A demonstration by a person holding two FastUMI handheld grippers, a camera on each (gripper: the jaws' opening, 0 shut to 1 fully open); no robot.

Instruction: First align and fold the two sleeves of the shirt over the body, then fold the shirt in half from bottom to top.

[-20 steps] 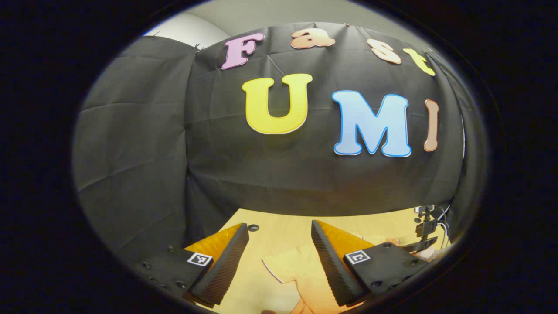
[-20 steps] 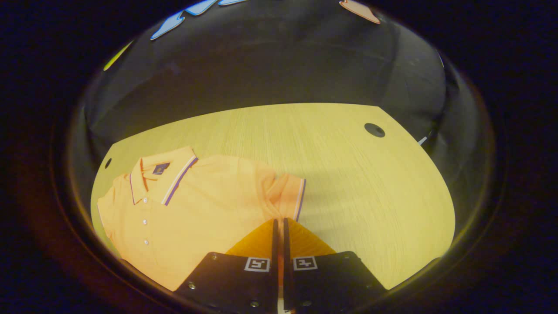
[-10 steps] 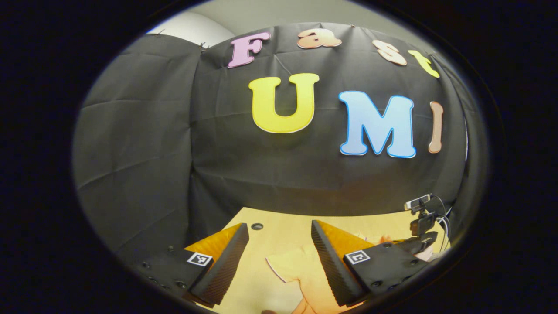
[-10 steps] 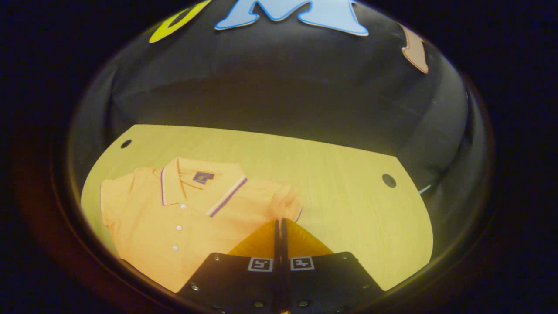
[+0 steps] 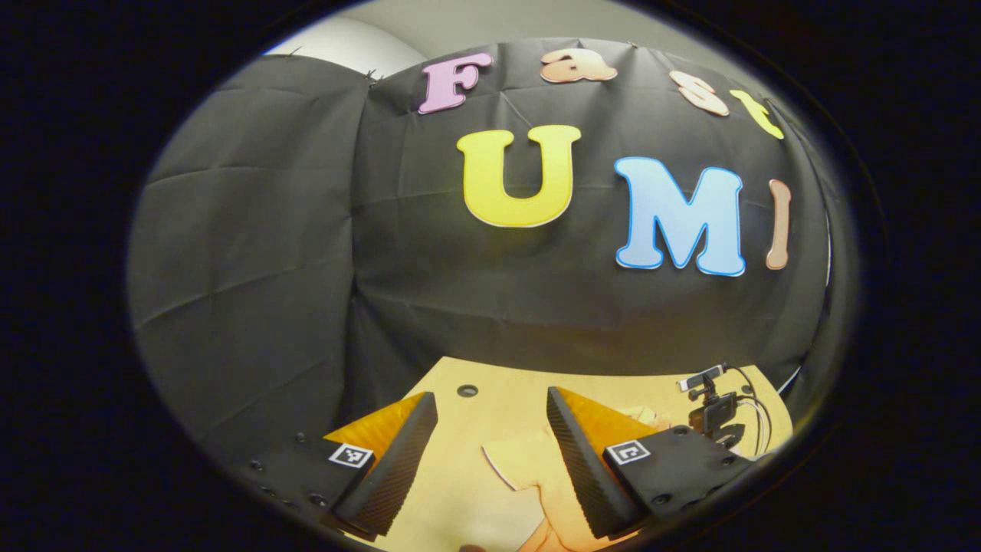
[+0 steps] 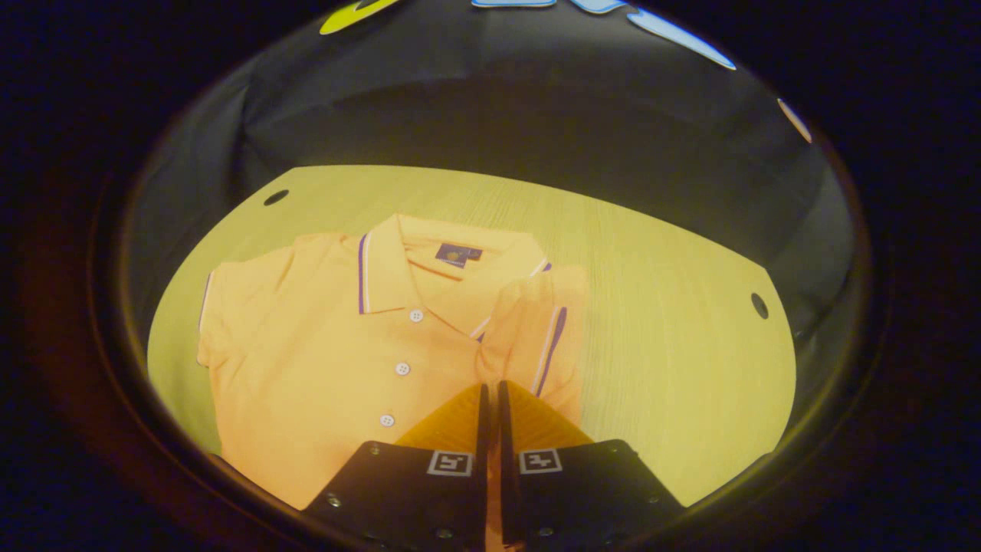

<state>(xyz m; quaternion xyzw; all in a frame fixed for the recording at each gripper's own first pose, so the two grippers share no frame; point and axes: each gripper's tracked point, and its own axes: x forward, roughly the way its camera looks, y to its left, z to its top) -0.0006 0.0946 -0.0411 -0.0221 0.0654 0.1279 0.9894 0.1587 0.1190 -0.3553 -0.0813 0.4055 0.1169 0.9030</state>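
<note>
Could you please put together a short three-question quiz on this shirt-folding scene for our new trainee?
1. True or false: the right tongs are shut on a sleeve of the orange shirt.
2. Which sleeve lies folded over the shirt's body in the right gripper view: (a) the one by the right tongs, (b) the far one, (c) both?
3. Fill in: the left tongs are ____ above the wooden table.

Key: 1 true; 2 a; 3 open.
</note>
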